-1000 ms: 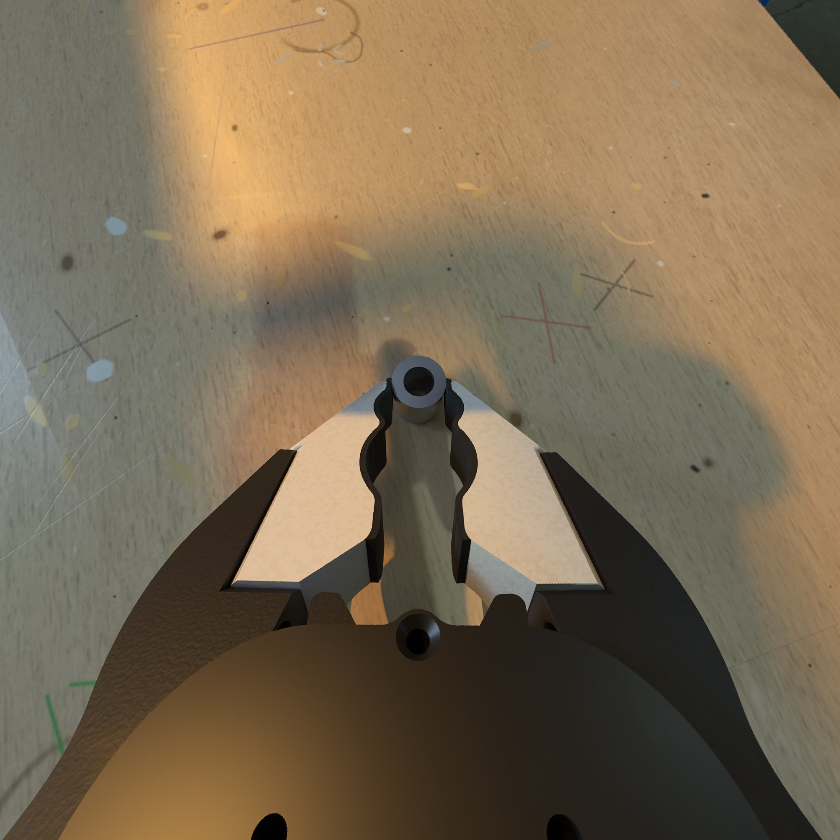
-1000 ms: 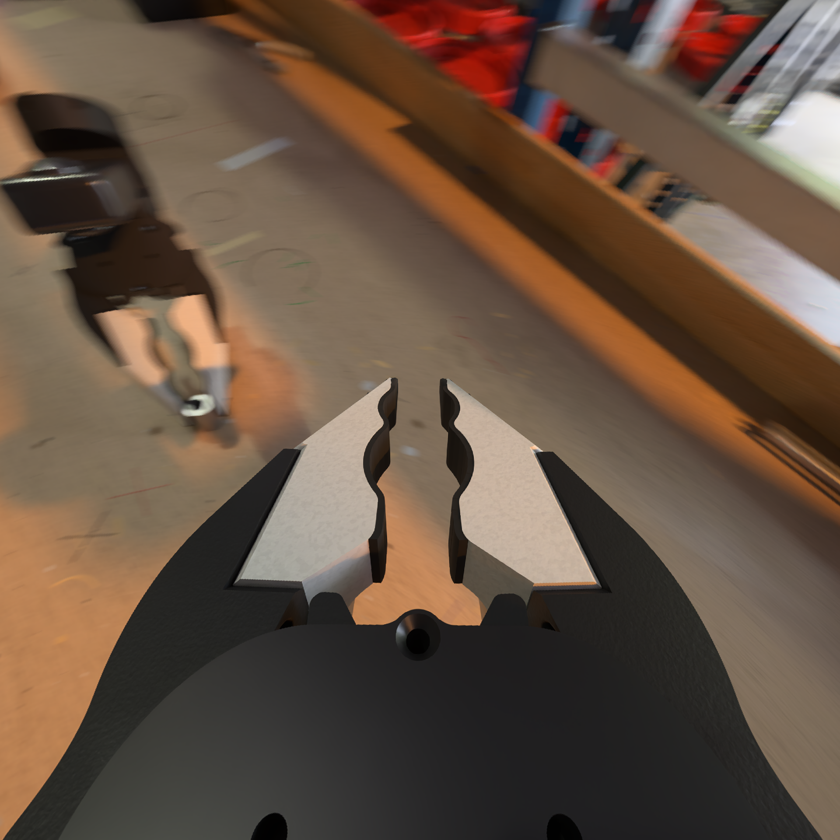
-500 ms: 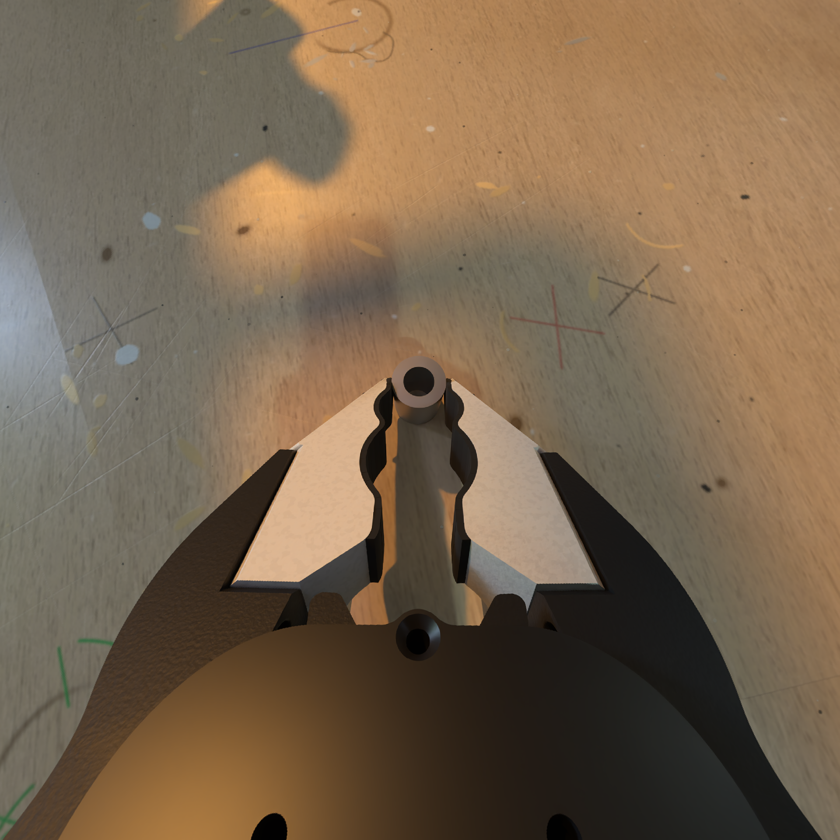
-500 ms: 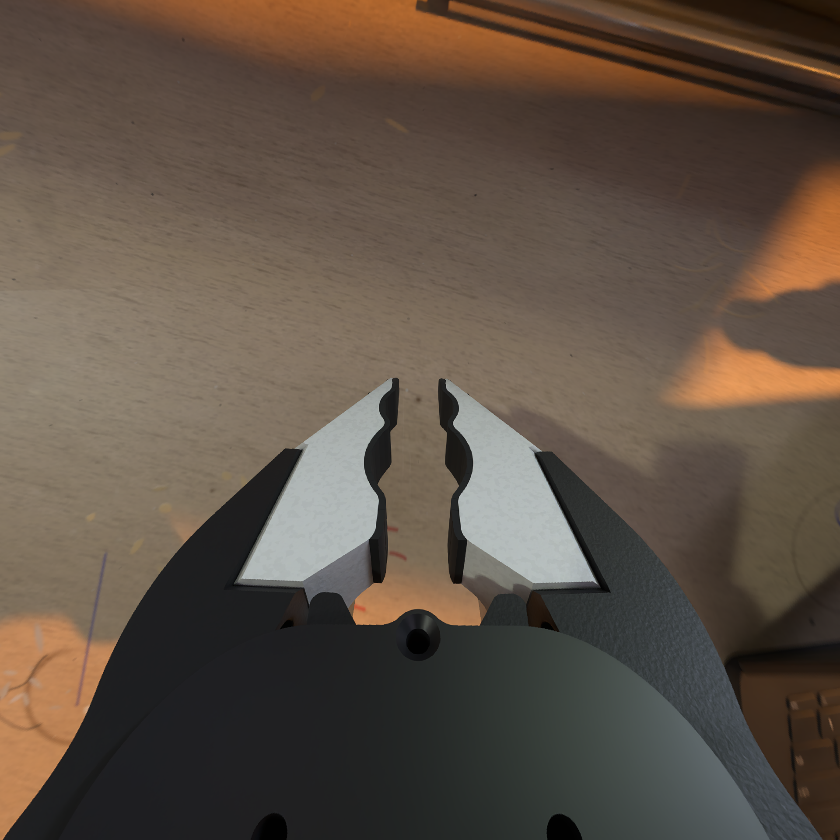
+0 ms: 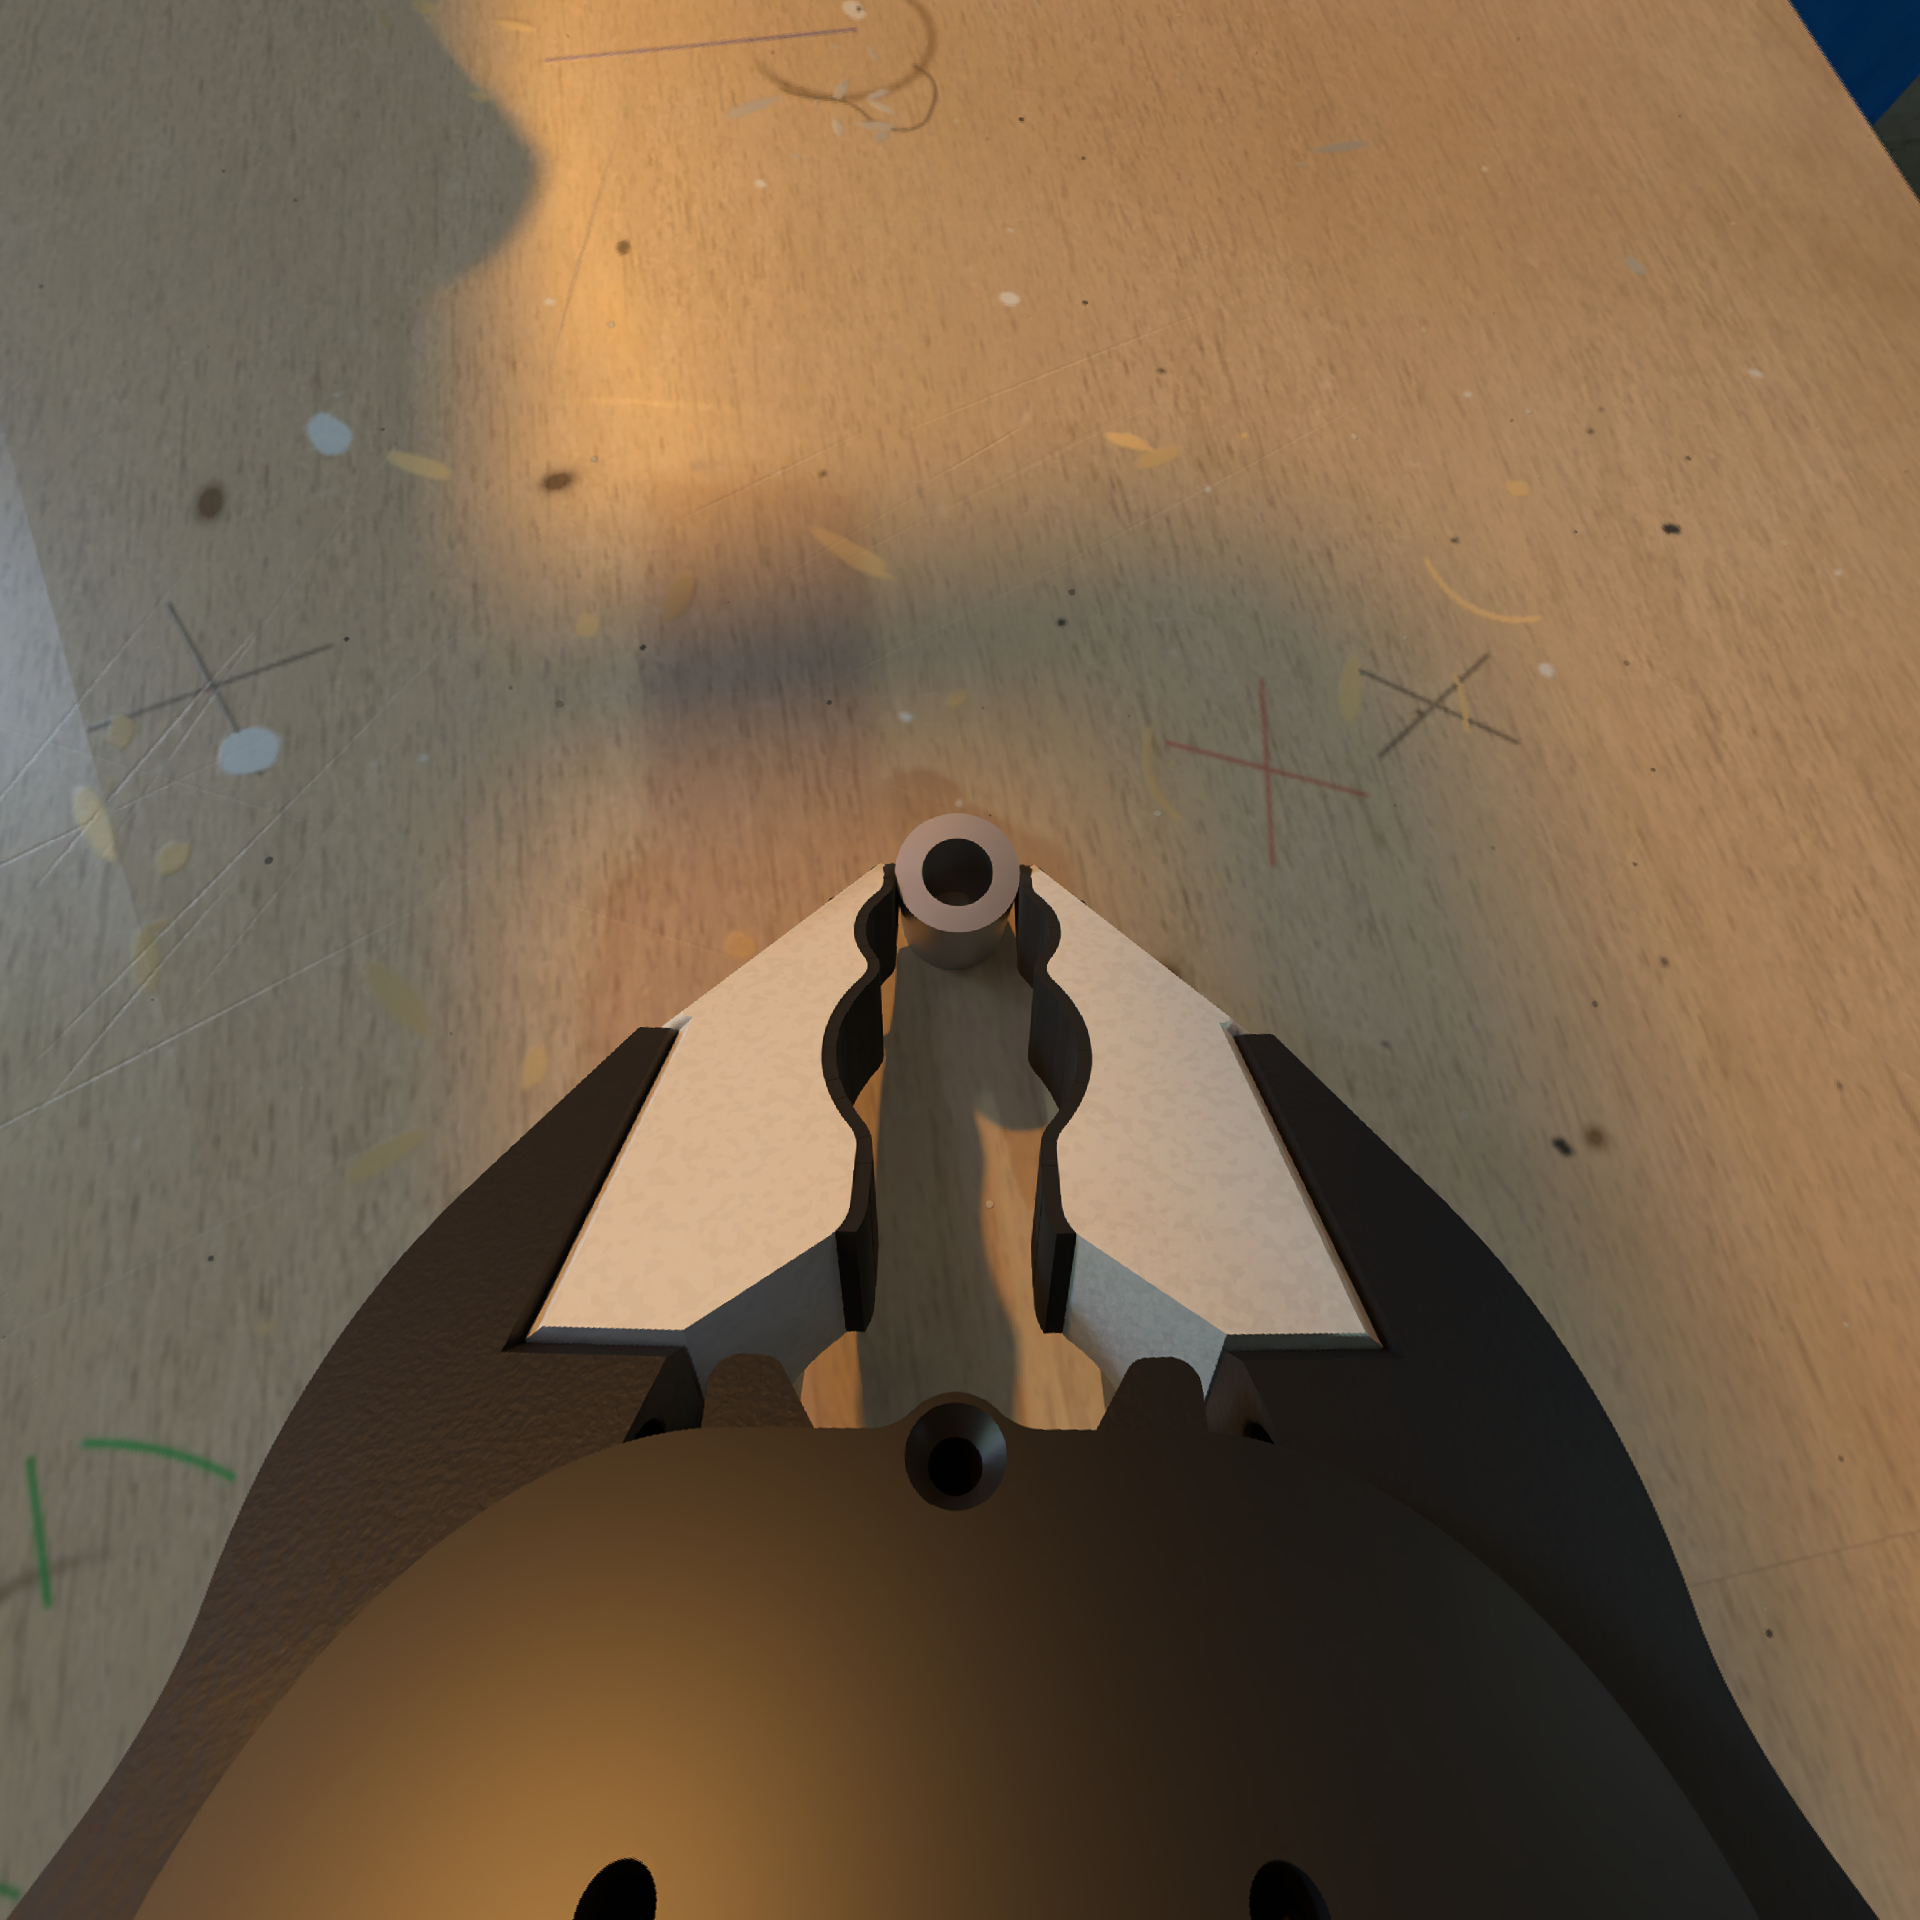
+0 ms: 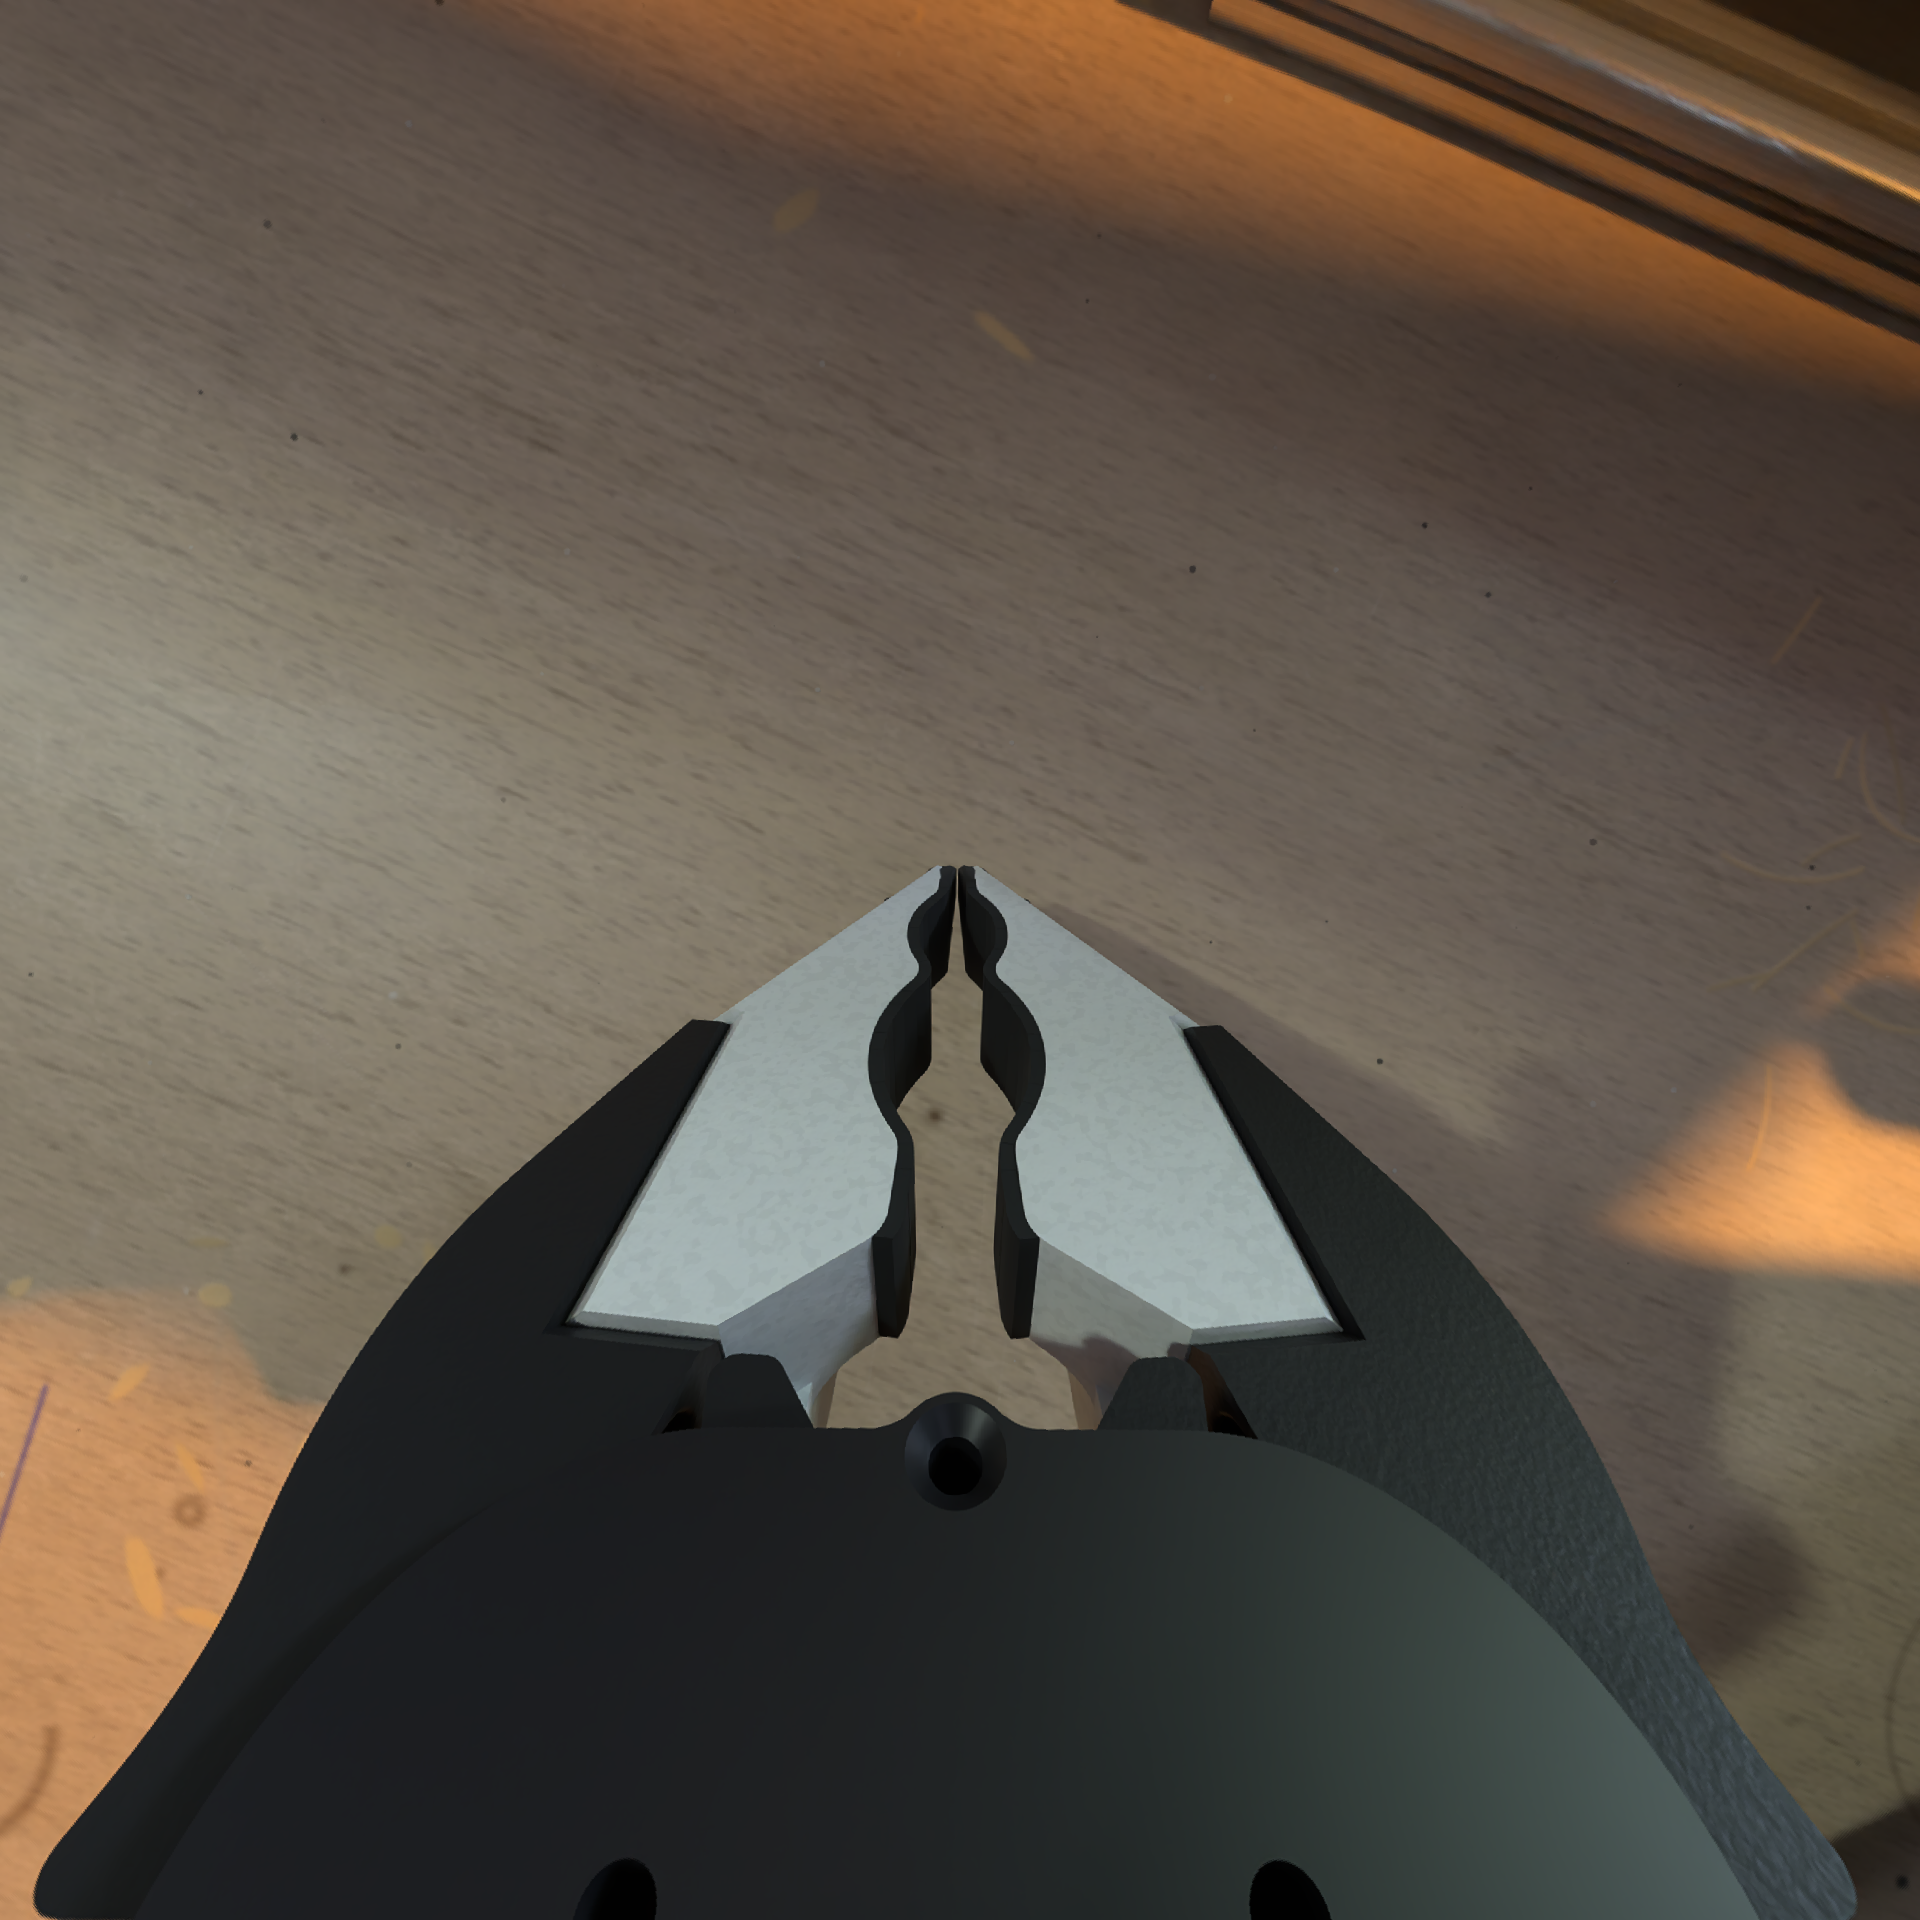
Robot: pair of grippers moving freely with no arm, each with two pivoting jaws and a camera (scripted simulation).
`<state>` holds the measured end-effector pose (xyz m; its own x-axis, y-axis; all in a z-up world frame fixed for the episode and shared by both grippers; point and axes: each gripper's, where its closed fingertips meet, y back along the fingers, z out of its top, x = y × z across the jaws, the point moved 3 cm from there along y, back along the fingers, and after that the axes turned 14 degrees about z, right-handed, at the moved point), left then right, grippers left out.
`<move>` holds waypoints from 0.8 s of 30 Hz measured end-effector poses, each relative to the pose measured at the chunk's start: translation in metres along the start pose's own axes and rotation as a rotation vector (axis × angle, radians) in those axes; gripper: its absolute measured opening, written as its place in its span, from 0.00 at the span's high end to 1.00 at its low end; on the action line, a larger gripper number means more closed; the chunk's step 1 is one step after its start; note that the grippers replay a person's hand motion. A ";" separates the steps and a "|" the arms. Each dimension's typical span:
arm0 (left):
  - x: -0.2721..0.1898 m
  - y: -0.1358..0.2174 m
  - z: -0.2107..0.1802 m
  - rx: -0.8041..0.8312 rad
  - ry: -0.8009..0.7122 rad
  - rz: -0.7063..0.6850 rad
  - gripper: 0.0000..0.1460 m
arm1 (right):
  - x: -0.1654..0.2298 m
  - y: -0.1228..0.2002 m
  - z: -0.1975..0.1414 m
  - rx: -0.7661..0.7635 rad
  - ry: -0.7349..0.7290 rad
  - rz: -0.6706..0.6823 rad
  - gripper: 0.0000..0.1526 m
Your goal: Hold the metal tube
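A pale wooden worktop point(image 5: 1351, 312), scratched and flecked with paint spots, pencilled crosses point(image 5: 1265, 769) and shavings, lies under warm orange light broken by soft grey shadows, with a wooden rail point(image 6: 1621, 135) along its far edge.

Light: warm orange patches are cast on the wooden bench top point(image 5: 1351, 312), brightest far and centre in the left wrist view.
Shadows: broad soft shadows are thrown across the bench top at far left and mid-scene; most of it is dimmed in the right wrist view.
Gripper body: the left gripper point(image 5: 956, 894) is lit amber near its left side.
Sharpness: wood grain is smeared toward the edges.
Distortion: wide-angle stretching is seen at the borders.
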<state>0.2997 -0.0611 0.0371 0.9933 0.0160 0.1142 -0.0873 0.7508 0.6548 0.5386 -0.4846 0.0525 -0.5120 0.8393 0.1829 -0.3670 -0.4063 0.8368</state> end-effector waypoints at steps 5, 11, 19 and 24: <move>0.000 0.000 0.000 0.001 0.006 -0.005 0.85 | 0.002 0.000 -0.004 0.020 -0.016 0.046 1.00; 0.000 0.000 0.000 0.002 0.010 -0.009 0.85 | 0.004 0.001 -0.010 0.051 -0.021 0.069 1.00; 0.000 0.000 0.000 0.002 0.009 -0.009 0.85 | 0.004 0.005 -0.004 0.069 0.013 0.117 0.96; 0.000 0.000 0.000 0.003 0.017 -0.017 0.85 | -0.001 0.005 0.000 0.101 0.037 0.079 0.97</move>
<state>0.3002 -0.0608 0.0372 0.9958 0.0148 0.0900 -0.0707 0.7490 0.6588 0.5371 -0.4876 0.0563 -0.5652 0.7913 0.2329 -0.2449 -0.4306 0.8687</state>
